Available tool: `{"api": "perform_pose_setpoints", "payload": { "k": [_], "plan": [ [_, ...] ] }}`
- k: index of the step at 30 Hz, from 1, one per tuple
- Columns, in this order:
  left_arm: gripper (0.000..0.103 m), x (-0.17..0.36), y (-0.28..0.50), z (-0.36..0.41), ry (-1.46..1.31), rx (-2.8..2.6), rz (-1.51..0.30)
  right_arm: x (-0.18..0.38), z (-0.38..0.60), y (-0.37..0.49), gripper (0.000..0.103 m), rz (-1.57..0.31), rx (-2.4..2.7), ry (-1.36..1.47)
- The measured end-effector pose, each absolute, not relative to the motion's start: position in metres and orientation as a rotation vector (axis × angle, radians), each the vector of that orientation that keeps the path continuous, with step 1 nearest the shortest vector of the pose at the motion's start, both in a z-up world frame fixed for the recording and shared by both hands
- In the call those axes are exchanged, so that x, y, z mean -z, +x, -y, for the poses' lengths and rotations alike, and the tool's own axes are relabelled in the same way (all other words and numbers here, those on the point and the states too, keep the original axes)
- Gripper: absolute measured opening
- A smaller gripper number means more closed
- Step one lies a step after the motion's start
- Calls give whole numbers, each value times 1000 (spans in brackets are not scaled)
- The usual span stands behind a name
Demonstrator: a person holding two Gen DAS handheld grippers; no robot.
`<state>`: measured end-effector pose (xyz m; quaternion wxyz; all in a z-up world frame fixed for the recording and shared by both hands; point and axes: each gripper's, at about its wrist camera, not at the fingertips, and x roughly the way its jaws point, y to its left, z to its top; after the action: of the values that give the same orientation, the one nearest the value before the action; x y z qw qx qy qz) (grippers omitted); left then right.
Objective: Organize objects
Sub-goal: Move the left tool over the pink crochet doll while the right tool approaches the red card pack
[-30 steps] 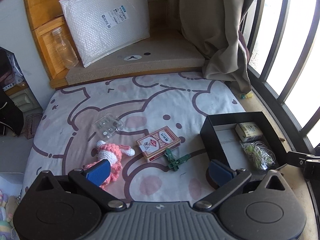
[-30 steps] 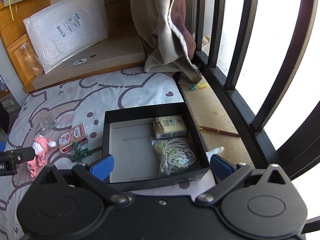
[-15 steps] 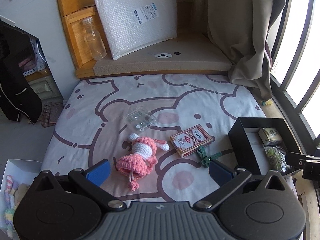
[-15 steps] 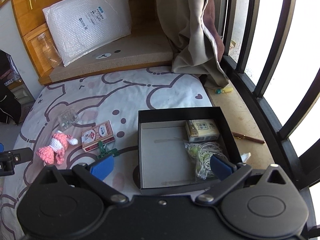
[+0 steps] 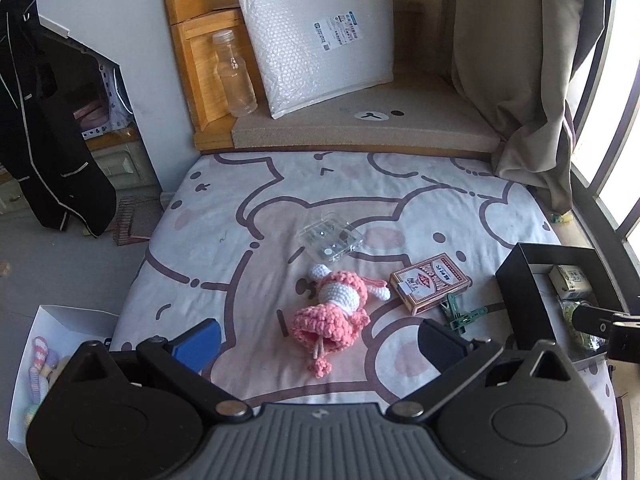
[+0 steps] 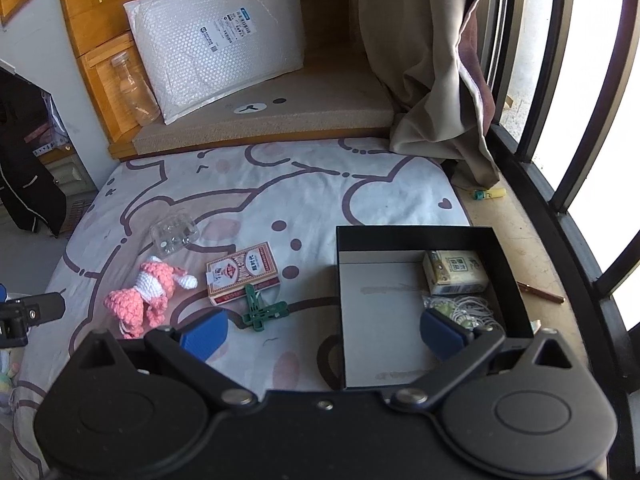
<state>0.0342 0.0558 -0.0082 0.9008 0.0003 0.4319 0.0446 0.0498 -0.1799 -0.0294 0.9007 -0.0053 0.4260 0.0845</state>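
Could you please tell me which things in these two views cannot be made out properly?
- Black box: left wrist view, its near end is hidden behind the right gripper's body.
- Cord bundle: right wrist view, partly covered by a blue pad.
- Parcel label: print too small to read.
- White bag: left wrist view, contents cut off by the left gripper's body.

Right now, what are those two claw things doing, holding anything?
Left gripper: open, holding nothing.
Right gripper: open, holding nothing.

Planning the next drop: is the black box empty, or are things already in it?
Partly filled. The black box holds a small carton and a bagged white cord bundle along one side; the rest of its floor is bare.
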Motion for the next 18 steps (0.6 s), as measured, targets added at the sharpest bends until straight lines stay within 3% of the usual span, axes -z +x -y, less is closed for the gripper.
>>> {"api": "perform_pose_setpoints", "payload": {
  "k": [18],
  "plan": [
    [103,17,44,-56,18,-88,-880,29,177,59,103,-856,-151,-15]
  ]
}}
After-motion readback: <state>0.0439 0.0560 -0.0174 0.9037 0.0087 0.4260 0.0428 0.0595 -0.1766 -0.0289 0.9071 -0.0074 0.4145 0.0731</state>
